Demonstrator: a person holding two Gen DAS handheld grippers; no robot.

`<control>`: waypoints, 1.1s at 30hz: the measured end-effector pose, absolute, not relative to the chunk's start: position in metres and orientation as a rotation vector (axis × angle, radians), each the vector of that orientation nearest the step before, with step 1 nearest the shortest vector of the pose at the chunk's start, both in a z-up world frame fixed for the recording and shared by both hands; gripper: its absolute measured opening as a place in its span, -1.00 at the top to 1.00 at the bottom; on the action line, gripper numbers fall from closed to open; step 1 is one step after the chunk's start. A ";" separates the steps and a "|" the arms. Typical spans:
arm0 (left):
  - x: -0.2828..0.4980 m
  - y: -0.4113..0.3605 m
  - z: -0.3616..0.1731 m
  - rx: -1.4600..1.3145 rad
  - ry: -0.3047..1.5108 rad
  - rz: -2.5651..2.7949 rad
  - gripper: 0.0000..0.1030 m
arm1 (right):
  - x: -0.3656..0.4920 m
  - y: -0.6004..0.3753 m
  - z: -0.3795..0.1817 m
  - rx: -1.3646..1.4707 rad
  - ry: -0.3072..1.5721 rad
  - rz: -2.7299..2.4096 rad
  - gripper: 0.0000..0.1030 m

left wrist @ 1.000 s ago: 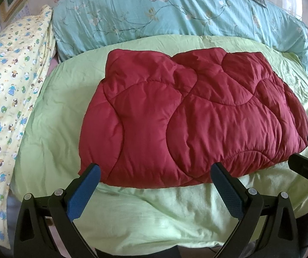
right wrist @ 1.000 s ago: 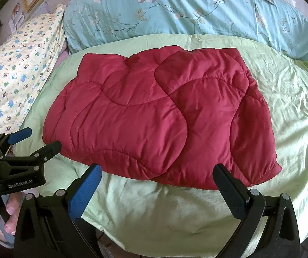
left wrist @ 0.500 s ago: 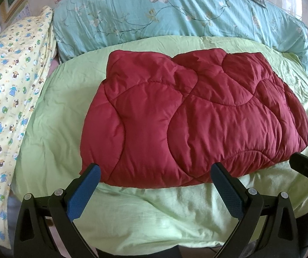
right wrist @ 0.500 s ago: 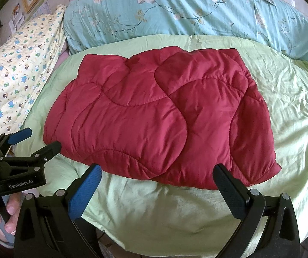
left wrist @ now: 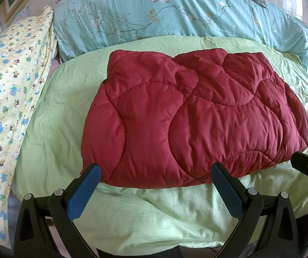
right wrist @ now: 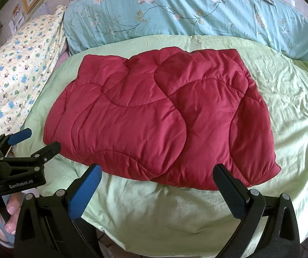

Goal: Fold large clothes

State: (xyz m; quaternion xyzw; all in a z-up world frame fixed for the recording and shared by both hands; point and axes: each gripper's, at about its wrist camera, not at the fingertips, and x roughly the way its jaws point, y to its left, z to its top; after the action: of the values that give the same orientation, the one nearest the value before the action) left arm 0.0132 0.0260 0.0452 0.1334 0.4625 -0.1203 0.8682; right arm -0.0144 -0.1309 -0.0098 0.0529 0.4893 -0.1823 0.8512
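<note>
Two tools, left (left wrist: 154,179) and right (right wrist: 157,179), hovering released, grasping nothing. Lying folded on the bed (left wrist: 154,210): red quilted coat (left wrist: 186,116). Likely handling soft, puffy, light, slippery; probably best pinching the near corners.

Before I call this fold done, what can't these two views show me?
- Layers under the red quilted garment: covered by its own top panel, both views.
- Its sleeves or collar: none visible.
- Right gripper in the left wrist view: cut off by the right edge.
- Green sheet front edge: hidden behind the open gripper fingers.
</note>
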 end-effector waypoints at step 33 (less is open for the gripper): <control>0.019 0.026 0.040 0.255 0.986 -0.260 -0.99 | -0.015 -0.140 -0.010 0.124 1.029 -0.380 -1.00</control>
State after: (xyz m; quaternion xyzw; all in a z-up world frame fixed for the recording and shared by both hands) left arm 0.0189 0.0258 0.0404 0.1217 0.4706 -0.1242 0.8651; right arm -0.0145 -0.1397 -0.0103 0.0588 0.4887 -0.1803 0.8516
